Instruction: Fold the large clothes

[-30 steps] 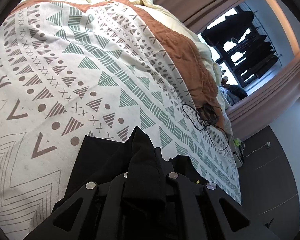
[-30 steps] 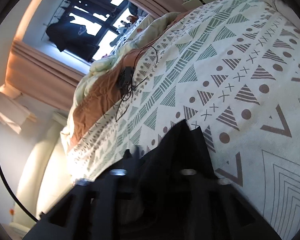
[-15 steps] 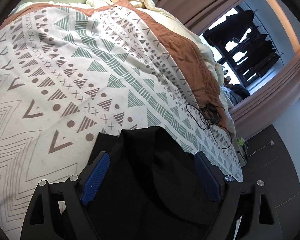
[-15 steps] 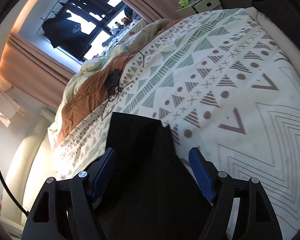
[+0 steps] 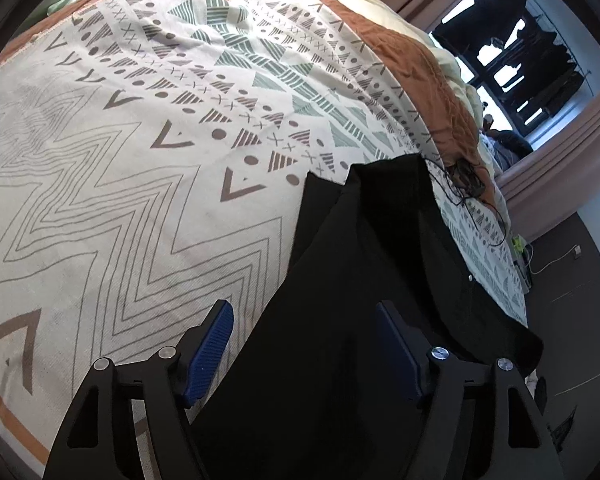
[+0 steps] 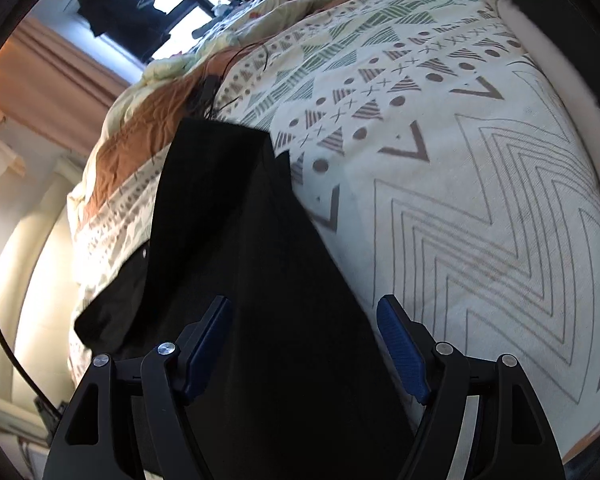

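A large black garment (image 5: 379, 248) lies folded lengthwise on the patterned bedspread (image 5: 140, 184), running away from me toward the far side. My left gripper (image 5: 305, 344) hovers over its near part, blue pads (image 5: 214, 344) spread apart and not touching the cloth; the jaws are closing slightly with the cloth beneath and between them. In the right wrist view the same black garment (image 6: 228, 208) stretches ahead. My right gripper (image 6: 303, 344) stands over it with its pads (image 6: 399, 348) apart, also closing a little, gripping nothing.
A tangled black cable (image 5: 465, 178) lies just past the garment's far end, on the orange quilt (image 5: 419, 64). Behind it is a window (image 6: 160, 4) with dark clothes hanging. The bed's edge and dark floor (image 5: 571, 280) lie to the right in the left wrist view.
Both grippers were shut on bunched black cloth, then opened and let it go. They have drawn back along the garment, which now lies flat on the bedspread.
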Motion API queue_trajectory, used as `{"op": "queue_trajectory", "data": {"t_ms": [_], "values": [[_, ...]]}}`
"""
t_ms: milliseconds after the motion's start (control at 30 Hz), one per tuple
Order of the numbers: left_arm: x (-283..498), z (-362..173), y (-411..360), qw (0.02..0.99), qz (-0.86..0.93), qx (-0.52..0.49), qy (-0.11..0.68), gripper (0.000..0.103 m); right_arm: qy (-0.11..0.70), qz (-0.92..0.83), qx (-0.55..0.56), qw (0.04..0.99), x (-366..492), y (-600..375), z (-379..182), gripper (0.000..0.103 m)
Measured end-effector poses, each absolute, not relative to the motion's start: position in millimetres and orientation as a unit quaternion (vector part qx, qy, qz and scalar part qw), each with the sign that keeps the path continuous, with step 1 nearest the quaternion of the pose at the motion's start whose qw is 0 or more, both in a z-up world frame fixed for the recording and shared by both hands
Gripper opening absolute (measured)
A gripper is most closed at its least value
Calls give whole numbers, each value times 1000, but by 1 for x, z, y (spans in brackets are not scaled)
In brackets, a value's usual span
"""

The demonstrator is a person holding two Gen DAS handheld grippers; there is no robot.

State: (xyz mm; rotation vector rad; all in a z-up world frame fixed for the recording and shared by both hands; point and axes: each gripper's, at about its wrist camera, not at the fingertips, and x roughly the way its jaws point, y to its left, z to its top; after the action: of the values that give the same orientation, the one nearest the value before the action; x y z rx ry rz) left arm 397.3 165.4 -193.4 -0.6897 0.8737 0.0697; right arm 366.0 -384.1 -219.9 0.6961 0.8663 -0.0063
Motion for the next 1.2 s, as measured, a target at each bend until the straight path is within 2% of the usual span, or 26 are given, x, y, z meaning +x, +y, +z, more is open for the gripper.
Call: {"op": "queue_trajectory", "data": {"t_ms": [67,100,133,167,233,300,367,467,667,933,1000,1033,1067,1100,1133,1200], "values": [[398,-202,167,842,27,-330,425,66,413,-3,318,853,364,-379,-220,63],[399,-204,166,841,25,-330,429,63,413,-2,316,854,364,-378,-220,61],[401,-205,166,841,24,-325,431,62,412,1,314,855,364,-377,-219,54],[403,-205,165,843,24,-319,432,59,410,4,312,857,365,-376,-218,38],[406,-205,164,847,20,-310,432,50,409,12,310,858,367,-374,-215,17],[410,-205,163,848,15,-307,433,24,400,18,301,865,369,-371,-210,9],[412,-202,161,853,16,-293,431,6,394,9,284,874,370,-367,-203,6],[410,-191,160,867,19,-284,409,2,381,2,286,879,371,-369,-195,5],[419,-175,158,879,19,-270,392,1,378,-6,282,882,387,-373,-192,4],[439,-204,161,852,50,-287,434,1,408,-38,298,862,399,-381,-211,6],[440,-206,160,847,50,-289,443,1,417,-54,298,857,398,-382,-211,14],[439,-206,162,845,48,-295,444,1,418,-65,289,859,395,-381,-207,22],[438,-205,164,842,47,-301,446,5,415,-71,281,862,393,-379,-203,37],[436,-204,166,838,47,-307,448,7,408,-80,270,868,389,-377,-197,43],[434,-203,168,836,47,-313,448,8,401,-85,263,873,386,-376,-192,48],[426,-197,172,840,43,-320,436,10,383,-97,245,885,379,-370,-176,48]]}}
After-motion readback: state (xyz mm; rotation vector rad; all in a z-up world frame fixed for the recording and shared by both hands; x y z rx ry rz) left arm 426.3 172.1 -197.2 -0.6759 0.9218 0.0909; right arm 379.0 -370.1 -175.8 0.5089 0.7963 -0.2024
